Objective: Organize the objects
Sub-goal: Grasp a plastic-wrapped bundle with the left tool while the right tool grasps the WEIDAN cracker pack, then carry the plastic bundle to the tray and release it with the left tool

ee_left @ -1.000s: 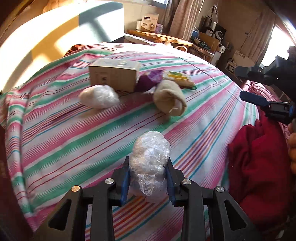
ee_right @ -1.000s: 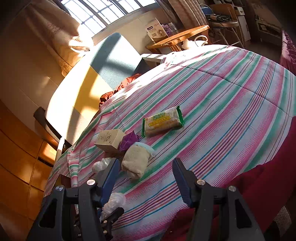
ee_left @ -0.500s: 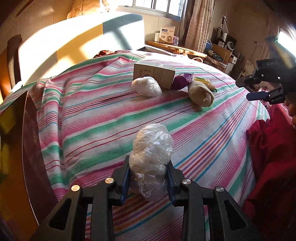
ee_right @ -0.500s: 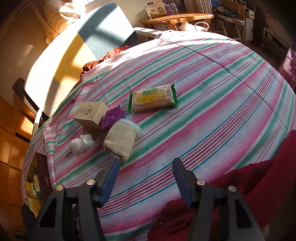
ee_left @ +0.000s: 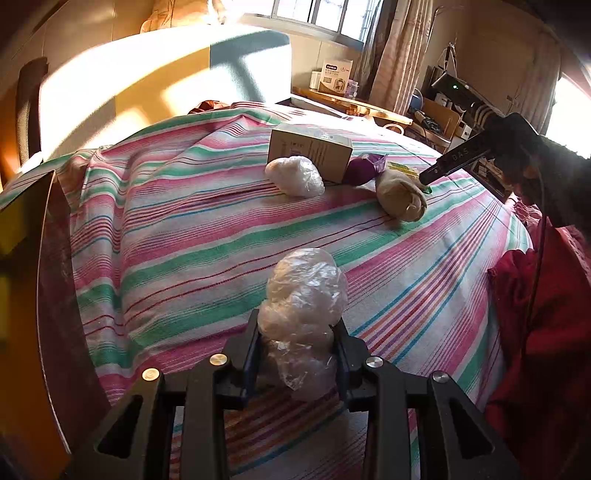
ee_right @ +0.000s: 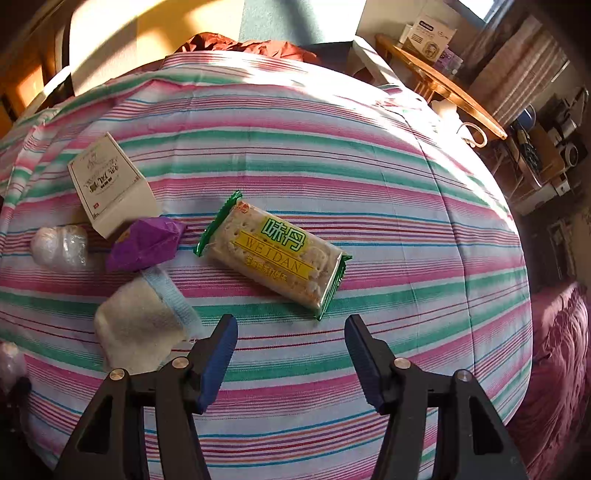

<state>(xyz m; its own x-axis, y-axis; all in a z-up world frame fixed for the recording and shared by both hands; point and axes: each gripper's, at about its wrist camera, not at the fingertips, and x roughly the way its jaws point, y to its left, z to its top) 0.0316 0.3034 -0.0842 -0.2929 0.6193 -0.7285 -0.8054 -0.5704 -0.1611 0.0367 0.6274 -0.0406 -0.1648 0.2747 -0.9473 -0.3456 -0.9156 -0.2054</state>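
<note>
2 plastic-wrapped bundles show: left gripper [ee_left: 297, 345] clamps one bundle [ee_left: 303, 317], hiding its base; right gripper [ee_right: 290, 349], fingers apart and empty, hovers near the cracker packet [ee_right: 273, 254].

Warm low sunlight from the window [ee_left: 325, 16] glares on the headboard [ee_left: 147, 85]; fisheye edges bend and darken

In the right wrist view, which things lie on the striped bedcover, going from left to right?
Plastic-wrapped bundle → white box → purple packet → cracker pack. The rolled sock overlaps these in the order, so it is left out.
</note>
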